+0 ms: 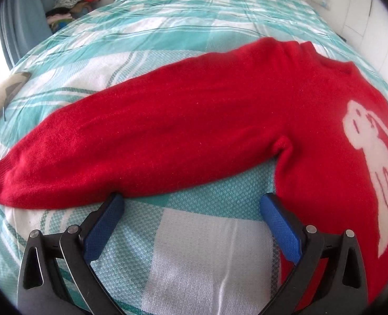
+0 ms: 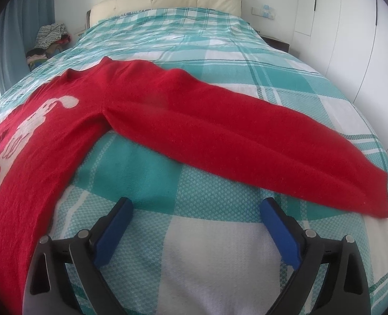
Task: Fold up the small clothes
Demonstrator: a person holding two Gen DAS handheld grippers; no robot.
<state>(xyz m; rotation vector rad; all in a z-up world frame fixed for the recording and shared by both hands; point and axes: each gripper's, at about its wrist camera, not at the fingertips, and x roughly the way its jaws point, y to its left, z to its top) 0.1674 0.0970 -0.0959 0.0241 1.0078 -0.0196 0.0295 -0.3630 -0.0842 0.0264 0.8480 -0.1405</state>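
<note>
Left tool (image 1: pixel 191 204), low centre of its frame: blue pads (image 1: pixel 103 225) spread wide apart, gripping nothing, tips just short of the lower edge of one sleeve (image 1: pixel 131 144) of the red sweater (image 1: pixel 312 136). Right tool (image 2: pixel 196 210): likewise spread and unloaded over the teal plaid bedspread (image 2: pixel 194 52), the other sleeve (image 2: pixel 246 136) crossing mid-frame. Sweater lies flat on the bed, sleeves out, white rabbit motif (image 1: pixel 369 157) up; clothes pile (image 2: pixel 49 39) upper left.
</note>
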